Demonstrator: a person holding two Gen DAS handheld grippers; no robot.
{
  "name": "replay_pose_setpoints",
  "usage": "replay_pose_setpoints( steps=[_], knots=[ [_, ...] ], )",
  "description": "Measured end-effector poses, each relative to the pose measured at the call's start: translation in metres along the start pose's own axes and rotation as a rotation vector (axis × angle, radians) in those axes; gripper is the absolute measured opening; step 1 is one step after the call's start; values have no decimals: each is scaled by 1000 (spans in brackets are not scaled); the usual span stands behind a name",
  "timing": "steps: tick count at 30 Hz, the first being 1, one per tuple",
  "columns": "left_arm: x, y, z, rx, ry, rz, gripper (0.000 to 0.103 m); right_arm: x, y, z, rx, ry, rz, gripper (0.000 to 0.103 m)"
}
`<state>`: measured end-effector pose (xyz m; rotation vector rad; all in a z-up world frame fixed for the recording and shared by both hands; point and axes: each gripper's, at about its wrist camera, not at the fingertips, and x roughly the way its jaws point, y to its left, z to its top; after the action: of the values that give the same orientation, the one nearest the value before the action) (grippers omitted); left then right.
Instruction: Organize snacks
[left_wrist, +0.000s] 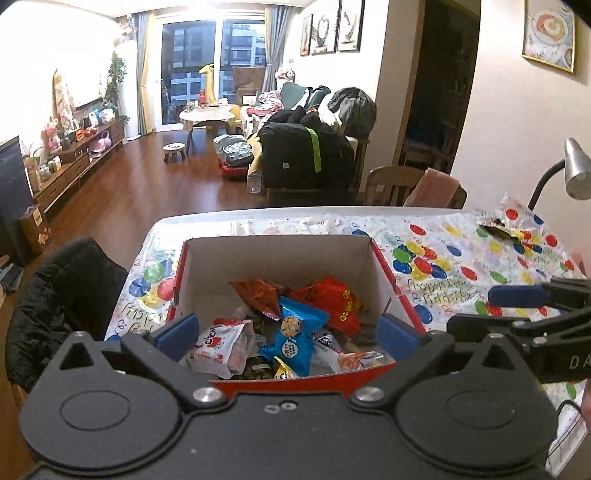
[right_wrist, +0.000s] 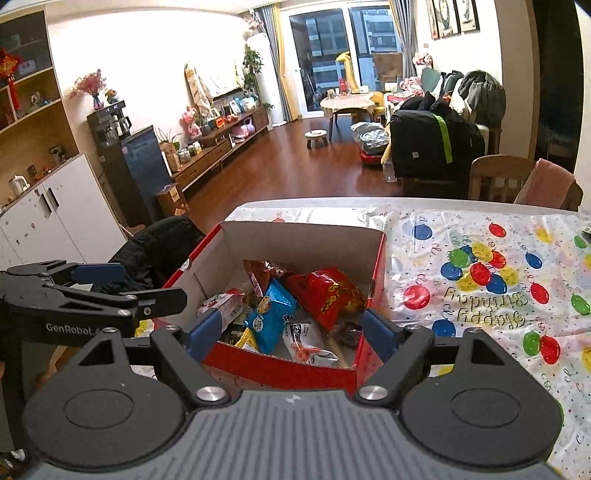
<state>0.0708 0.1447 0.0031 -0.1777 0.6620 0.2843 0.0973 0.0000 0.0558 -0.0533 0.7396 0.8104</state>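
Box (left_wrist: 275, 254), red, on table w/ balloon cloth (right_wrist: 480, 295): holds blue cookie pack (left_wrist: 295, 332), red bag (right_wrist: 328, 291), misc snacks. Your left gripper (left_wrist: 286, 330) & right gripper (right_wrist: 291, 332): both spread wide, empty, above box.

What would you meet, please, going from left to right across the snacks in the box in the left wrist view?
White packet with red print → blue cookie packet → red packet with gold print, all lying in the red box.

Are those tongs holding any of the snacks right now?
No. Both the left tongs and the right tongs are open with nothing between them, above the red box of snacks.
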Motion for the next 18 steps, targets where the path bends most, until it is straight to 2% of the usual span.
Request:
replay_pose_setpoints(
  steps=[12,18],
  knots=[
    [-8,-3,-9,-50,1,34,103,-14,-9,-13,22,-29,-3,84],
    [-11,-7,-10,-50,15,19,103,-18,-13,-17,32,-28,-11,84]
  ],
)
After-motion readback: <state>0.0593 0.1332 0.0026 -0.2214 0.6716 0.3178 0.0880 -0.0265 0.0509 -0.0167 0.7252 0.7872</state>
